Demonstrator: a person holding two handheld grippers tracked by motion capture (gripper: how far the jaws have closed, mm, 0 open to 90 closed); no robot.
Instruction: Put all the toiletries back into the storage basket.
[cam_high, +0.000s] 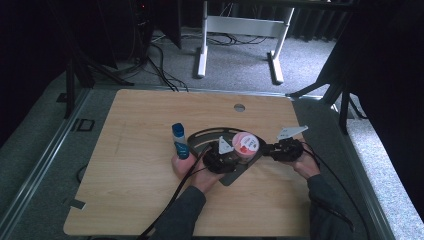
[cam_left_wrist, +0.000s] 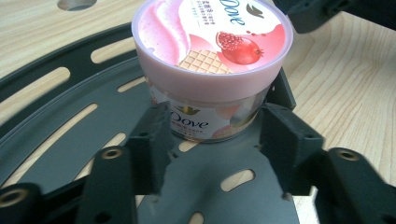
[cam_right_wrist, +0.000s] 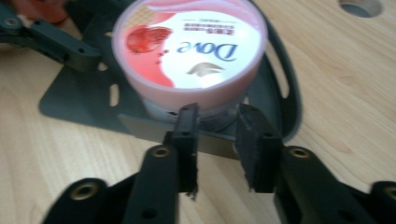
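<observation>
A Dove jar (cam_high: 245, 144) with a pink printed lid stands on a dark grey slotted metal plate (cam_high: 228, 178) at the middle of the wooden table. My left gripper (cam_high: 234, 154) comes at it from the near left. In the left gripper view its jaws flank the jar's (cam_left_wrist: 212, 70) lower body and touch it on both sides, so the left gripper (cam_left_wrist: 217, 135) is shut on it. My right gripper (cam_high: 265, 148) reaches in from the right. Its jaws (cam_right_wrist: 217, 126) stand a narrow gap apart just in front of the jar's (cam_right_wrist: 191, 51) base, under the lid's rim, with nothing pressed between them.
A blue bottle (cam_high: 178, 139) stands upright on an orange-pink base (cam_high: 181, 164) just left of the left hand. A round cable hole (cam_high: 239, 107) sits near the table's far edge. Cables trail from both grippers toward the near edge. Desk legs and wires lie on the floor beyond.
</observation>
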